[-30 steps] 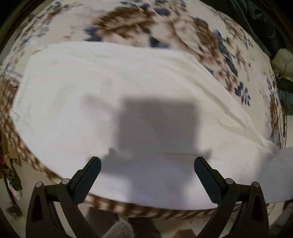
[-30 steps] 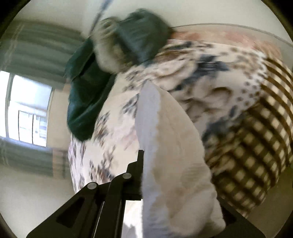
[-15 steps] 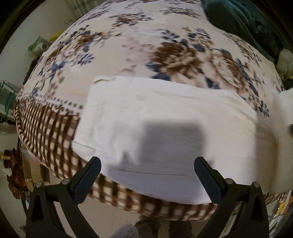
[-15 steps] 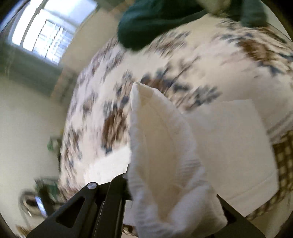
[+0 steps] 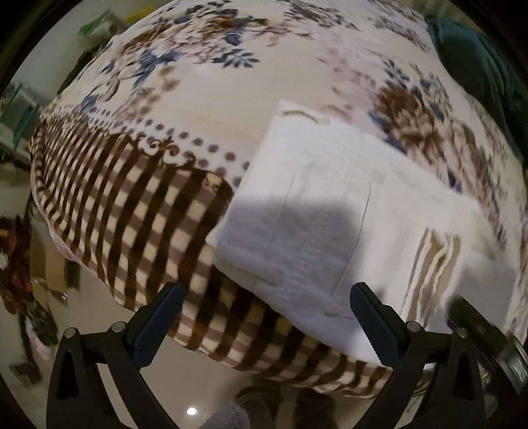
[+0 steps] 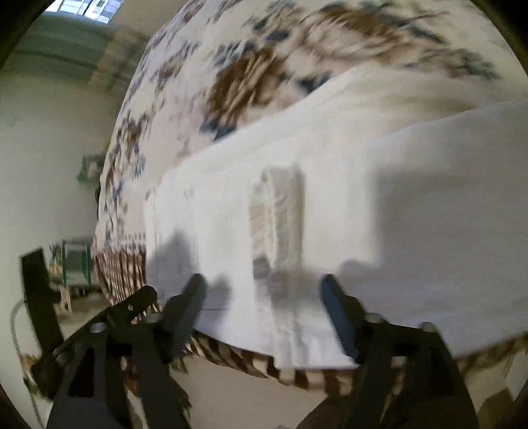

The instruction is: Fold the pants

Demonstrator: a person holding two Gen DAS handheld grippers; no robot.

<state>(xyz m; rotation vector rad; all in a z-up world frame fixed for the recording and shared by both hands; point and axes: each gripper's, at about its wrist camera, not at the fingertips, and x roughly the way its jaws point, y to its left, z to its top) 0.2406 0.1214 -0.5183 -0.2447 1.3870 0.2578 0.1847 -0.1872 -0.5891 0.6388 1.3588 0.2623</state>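
Pants (image 5: 346, 211), white and folded over themselves, lie flat on the bed (image 5: 198, 109) near its checked edge, the ribbed waistband (image 5: 435, 260) on top. The left gripper (image 5: 267, 316) hangs spread wide and empty above that edge; the right gripper (image 6: 264, 303) is likewise spread, holding nothing.

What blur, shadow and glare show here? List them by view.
Left wrist: blocky shadow across the white pants, floral blanket softly blurred, small glare spot on the floor. Right wrist: heavy motion smear over the blanket, tool shadows on the pants, bright window.
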